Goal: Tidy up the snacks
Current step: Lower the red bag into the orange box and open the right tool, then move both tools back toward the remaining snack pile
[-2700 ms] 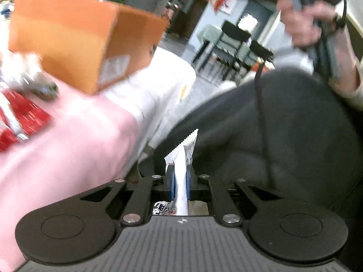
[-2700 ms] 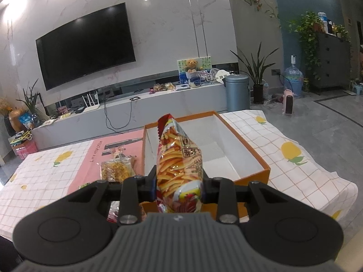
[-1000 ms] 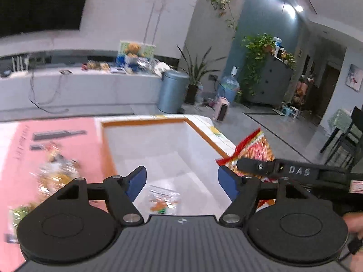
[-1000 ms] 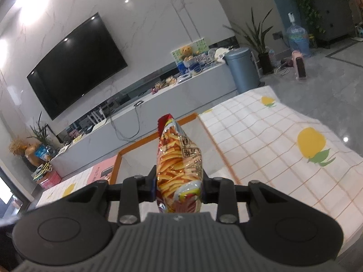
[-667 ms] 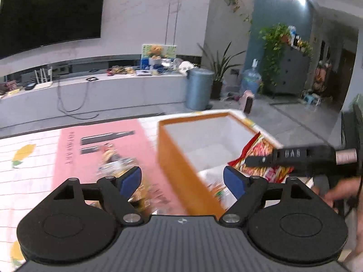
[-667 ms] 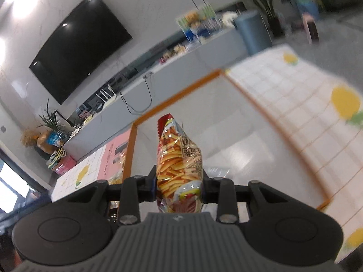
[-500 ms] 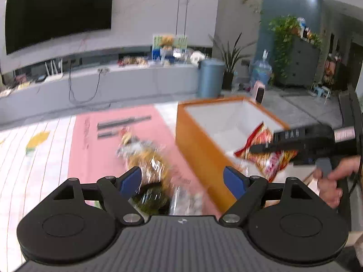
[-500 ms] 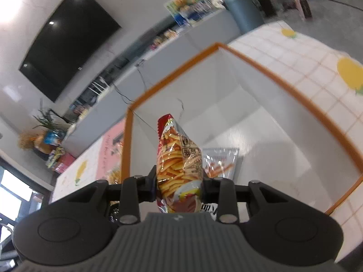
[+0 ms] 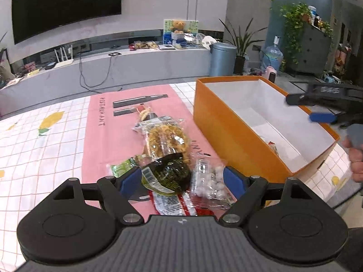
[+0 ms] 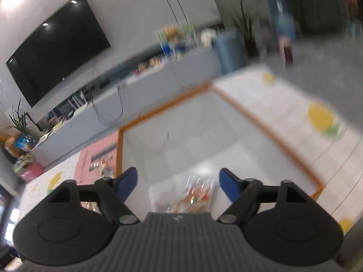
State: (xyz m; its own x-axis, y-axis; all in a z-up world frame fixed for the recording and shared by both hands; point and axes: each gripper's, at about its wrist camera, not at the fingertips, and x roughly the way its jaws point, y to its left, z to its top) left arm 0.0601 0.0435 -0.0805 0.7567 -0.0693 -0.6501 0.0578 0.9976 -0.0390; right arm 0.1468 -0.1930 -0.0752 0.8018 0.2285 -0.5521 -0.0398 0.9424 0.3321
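Having just let go of the red-and-yellow crisp packet point(image 10: 195, 195), now lying inside the orange cardboard box point(image 9: 231, 133), the right hand-held gripper point(image 10: 178, 181) gapes wide, while the left hand-held gripper point(image 9: 182, 179) hovers wide over the dark green foil packet point(image 9: 168, 174) on the surface, likely next.

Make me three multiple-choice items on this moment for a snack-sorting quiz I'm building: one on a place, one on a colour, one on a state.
1. Where does the dark green snack packet lie?
A. In the box
B. On the pink mat, between the left gripper's fingers
C. On the floor

2. What colour is the outside of the box?
A. Orange
B. Blue
C. Grey

3. What state is the right gripper in?
A. Shut on a packet
B. Open, holding nothing
C. Out of view

Answers: 1 B, it rests on the pink mat ahead of the open left gripper. 2 A, its walls are orange. 3 B, its blue fingers stand apart over the box.
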